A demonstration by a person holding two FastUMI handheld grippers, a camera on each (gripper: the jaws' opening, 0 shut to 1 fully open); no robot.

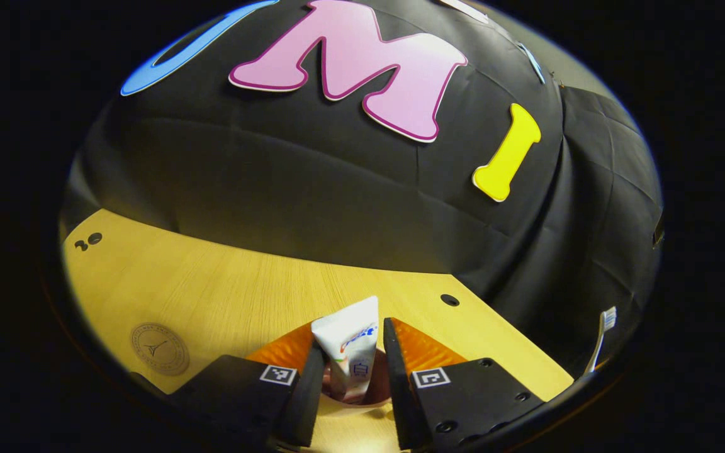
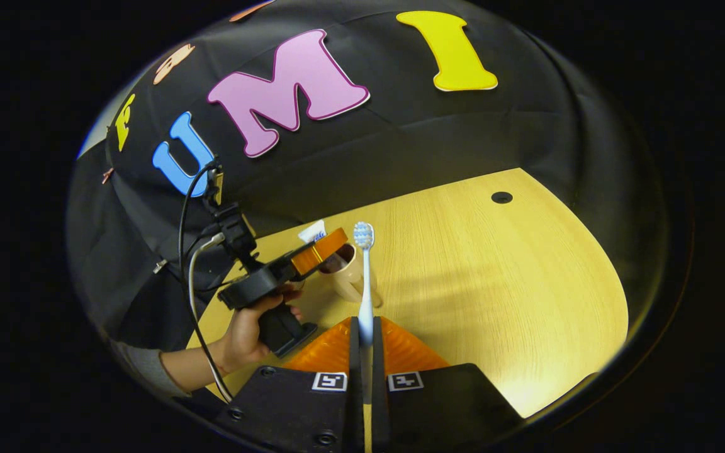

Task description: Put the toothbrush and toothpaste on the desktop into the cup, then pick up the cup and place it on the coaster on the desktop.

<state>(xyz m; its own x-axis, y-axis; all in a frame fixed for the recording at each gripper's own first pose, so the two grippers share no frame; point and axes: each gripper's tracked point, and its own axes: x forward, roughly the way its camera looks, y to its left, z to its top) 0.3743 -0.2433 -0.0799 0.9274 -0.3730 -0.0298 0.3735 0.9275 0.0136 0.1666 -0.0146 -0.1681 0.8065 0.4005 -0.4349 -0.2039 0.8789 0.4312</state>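
So the left tongs (image 1: 353,377) sit spread apart around the toothpaste (image 1: 351,352), which stands in the cup (image 2: 348,272) on the desk (image 2: 494,283), pads not touching it. Right tongs (image 2: 366,352) are clamped on the toothbrush (image 2: 365,277), upright just beside the cup. Coaster (image 1: 159,349) is off by itself on the desk.

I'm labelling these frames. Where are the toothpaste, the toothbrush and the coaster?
toothpaste (image 1: 353,352): left gripper view, middle of the tube.
toothbrush (image 2: 366,296): right gripper view, handle above the fingers.
coaster (image 1: 160,348): left gripper view, centre of the disc.
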